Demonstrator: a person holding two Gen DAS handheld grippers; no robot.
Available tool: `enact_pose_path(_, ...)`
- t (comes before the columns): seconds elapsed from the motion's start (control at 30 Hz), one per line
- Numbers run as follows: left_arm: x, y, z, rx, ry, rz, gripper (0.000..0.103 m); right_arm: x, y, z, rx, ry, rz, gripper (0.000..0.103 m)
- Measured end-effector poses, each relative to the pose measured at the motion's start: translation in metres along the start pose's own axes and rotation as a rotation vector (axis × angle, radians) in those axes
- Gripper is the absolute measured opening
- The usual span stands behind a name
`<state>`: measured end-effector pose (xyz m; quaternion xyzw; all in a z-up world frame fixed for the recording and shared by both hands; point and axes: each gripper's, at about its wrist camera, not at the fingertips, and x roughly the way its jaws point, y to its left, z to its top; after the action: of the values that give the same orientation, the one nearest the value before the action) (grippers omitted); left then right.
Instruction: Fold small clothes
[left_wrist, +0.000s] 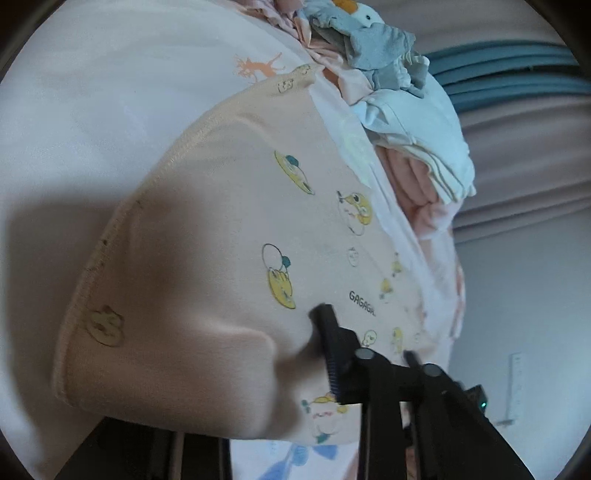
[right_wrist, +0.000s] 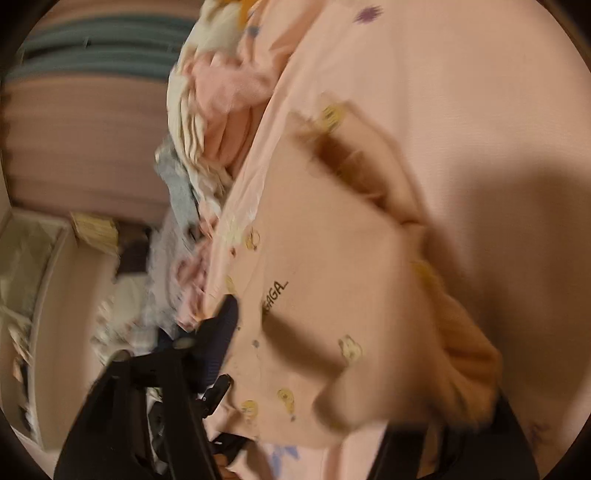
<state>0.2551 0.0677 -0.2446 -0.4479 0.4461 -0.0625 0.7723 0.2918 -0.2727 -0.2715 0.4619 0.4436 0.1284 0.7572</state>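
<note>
We have the peach printed garment (left_wrist: 229, 236) spread on the bed (left_wrist: 74, 110), ahead of both grippers. The left gripper (left_wrist: 369, 354) pinches its edge to carry a fold; our right gripper's (right_wrist: 295, 369) fingers look apart (blurred), beside the hem.

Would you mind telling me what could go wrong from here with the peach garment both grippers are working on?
1. The left gripper seems to pinch only the edge of the peach garment; the fabric may slip out mid-fold.
2. The pile of clothes lies right beside it, so a swing could topple or snag it.
3. The right wrist view is blurred; the right gripper's hold is uncertain.
</note>
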Motion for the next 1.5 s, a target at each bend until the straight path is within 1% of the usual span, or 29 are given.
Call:
enact_pose_path(0.03,0.0,-0.001,0.0,0.01,-0.005,0.026,0.02,0.007,-0.004,0.001,-0.005,0.004,-0.021,0.014)
enact_pose_path(0.13,-0.002,-0.01,-0.004,0.067,-0.036,0.087,0.016,0.005,-0.008,0.002,0.022,-0.013,0.03,0.012)
enact_pose_path(0.17,-0.005,-0.017,-0.007,0.106,-0.058,0.129,0.016,0.001,-0.008,0.003,0.024,-0.007,0.071,0.012)
enact_pose_path(0.2,-0.006,-0.023,-0.01,0.143,-0.071,0.155,0.013,0.0,-0.007,0.003,0.02,-0.003,0.089,0.012)
enact_pose_path(0.23,-0.008,-0.029,-0.013,0.184,-0.065,0.148,0.01,-0.004,-0.006,0.004,0.019,0.002,0.095,0.012)
enact_pose_path(0.27,-0.011,-0.032,-0.014,0.207,-0.059,0.126,0.009,-0.007,-0.007,0.004,0.029,0.005,0.103,0.012)
enact_pose_path(0.3,-0.015,-0.034,-0.015,0.211,-0.06,0.117,0.009,-0.013,-0.007,0.003,0.043,0.014,0.134,0.012)
enact_pose_path(0.37,-0.026,-0.034,-0.016,0.188,-0.056,0.073,0.008,-0.026,-0.007,-0.002,0.055,0.017,0.185,0.012)
enact_pose_path(0.43,-0.037,-0.033,-0.02,0.172,-0.055,0.01,0.008,-0.036,-0.001,-0.012,0.043,0.016,0.177,0.012)
enact_pose_path(0.47,-0.043,-0.033,-0.026,0.164,-0.049,-0.004,0.008,-0.041,0.0,-0.016,0.032,0.022,0.165,0.012)
enact_pose_path(0.53,-0.053,-0.037,-0.038,0.194,-0.035,-0.001,0.008,-0.059,0.002,-0.026,0.002,0.031,0.136,0.012)
enact_pose_path(0.57,-0.061,-0.039,-0.049,0.23,-0.034,0.017,0.008,-0.069,0.0,-0.032,-0.007,0.036,0.126,0.012)
enact_pose_path(0.63,-0.071,-0.037,-0.063,0.255,-0.028,0.012,0.008,-0.084,-0.01,-0.044,-0.006,0.038,0.127,0.012)
enact_pose_path(0.67,-0.074,-0.032,-0.073,0.247,-0.018,0.01,0.008,-0.09,-0.016,-0.052,0.006,0.048,0.108,0.013)
enact_pose_path(0.7,-0.073,-0.027,-0.079,0.239,-0.011,0.031,0.008,-0.094,-0.024,-0.058,0.015,0.053,0.064,0.014)
enact_pose_path(0.73,-0.071,-0.023,-0.084,0.234,-0.012,0.081,0.008,-0.096,-0.029,-0.062,0.019,0.054,0.004,0.016)
enact_pose_path(0.77,-0.069,-0.019,-0.086,0.235,-0.023,0.13,0.008,-0.102,-0.036,-0.069,0.012,0.055,-0.096,0.017)
enact_pose_path(0.8,-0.066,-0.014,-0.088,0.242,-0.029,0.178,0.009,-0.105,-0.039,-0.073,-0.002,0.048,-0.157,0.016)
enact_pose_path(0.83,-0.062,-0.011,-0.091,0.25,-0.017,0.214,0.01,-0.112,-0.043,-0.077,-0.029,0.033,-0.211,0.013)
enact_pose_path(0.9,-0.062,-0.015,-0.094,0.289,-0.023,0.245,0.01,-0.123,-0.048,-0.079,-0.036,0.015,-0.212,0.012)
enact_pose_path(0.97,-0.067,-0.023,-0.097,0.346,-0.045,0.282,0.011,-0.135,-0.048,-0.079,-0.057,-0.007,-0.243,0.012)
enact_pose_path(1.03,-0.069,-0.025,-0.098,0.367,-0.048,0.293,0.011,-0.136,-0.04,-0.078,-0.113,-0.001,-0.284,0.013)
enact_pose_path(1.13,-0.065,-0.019,-0.095,0.32,-0.012,0.284,0.011,-0.135,-0.037,-0.081,-0.168,0.018,-0.389,0.016)
enact_pose_path(1.2,-0.063,-0.01,-0.091,0.264,0.024,0.26,0.013,-0.136,-0.033,-0.081,-0.187,0.023,-0.514,0.018)
enact_pose_path(1.27,-0.065,-0.006,-0.089,0.246,0.043,0.244,0.013,-0.141,-0.029,-0.082,-0.228,0.021,-0.604,0.019)
enact_pose_path(1.33,-0.065,-0.007,-0.088,0.252,0.058,0.246,0.016,-0.146,-0.028,-0.079,-0.237,0.024,-0.632,0.019)
enact_pose_path(1.4,-0.065,-0.009,-0.086,0.253,0.072,0.257,0.021,-0.153,-0.029,-0.076,-0.23,0.013,-0.607,0.019)
enact_pose_path(1.47,-0.068,-0.007,-0.085,0.236,0.075,0.261,0.026,-0.159,-0.026,-0.075,-0.252,-0.023,-0.618,0.021)
enact_pose_path(1.5,-0.069,-0.006,-0.084,0.227,0.072,0.261,0.03,-0.162,-0.021,-0.075,-0.259,-0.064,-0.639,0.021)
